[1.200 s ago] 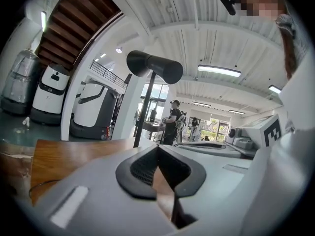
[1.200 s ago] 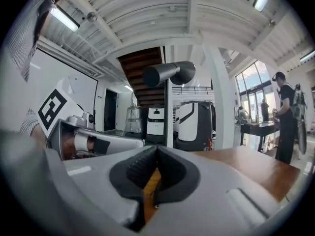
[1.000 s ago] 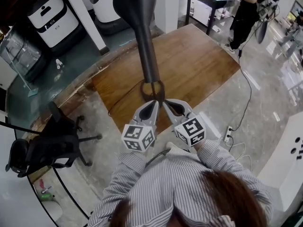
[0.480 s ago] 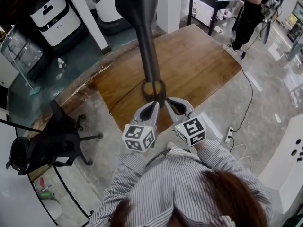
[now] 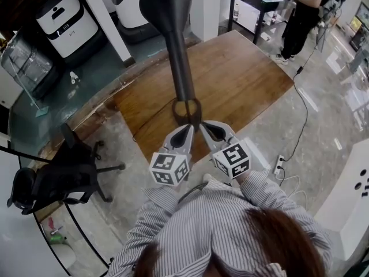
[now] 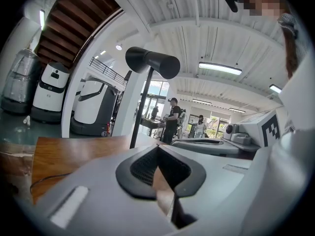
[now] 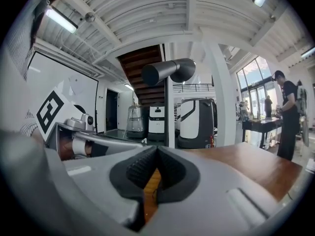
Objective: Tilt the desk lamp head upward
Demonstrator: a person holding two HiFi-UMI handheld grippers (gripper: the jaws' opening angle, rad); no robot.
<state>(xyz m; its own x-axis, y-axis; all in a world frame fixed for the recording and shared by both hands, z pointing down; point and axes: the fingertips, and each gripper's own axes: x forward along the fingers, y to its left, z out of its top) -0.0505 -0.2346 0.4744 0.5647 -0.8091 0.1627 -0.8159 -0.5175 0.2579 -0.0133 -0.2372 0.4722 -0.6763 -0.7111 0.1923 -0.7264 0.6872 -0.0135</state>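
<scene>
On table (image 5: 242, 79): desk lamp (image 5: 176, 51) upright | left gripper (image 5: 189, 124), right gripper (image 5: 201, 124) closed

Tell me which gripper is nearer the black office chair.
Left. The black office chair stands off to the person's left. The left gripper is on that side; the right gripper lies beyond it, farther from the chair.

Lamp head (image 5: 166, 4) & pole (image 5: 180, 62): smooth matt dark finish, prob. metal. Table (image 5: 242, 79): brown wood w/ grain, slight sheen, rougher along left edge. Left gripper (image 5: 188, 124), right gripper (image 5: 202, 124): smooth matt grey plastic; pads (image 7: 140, 168) black, ribbed. Floor (image 5: 311, 137): glossy stone-look. Shirt (image 5: 202, 224): striped cloth.
</scene>
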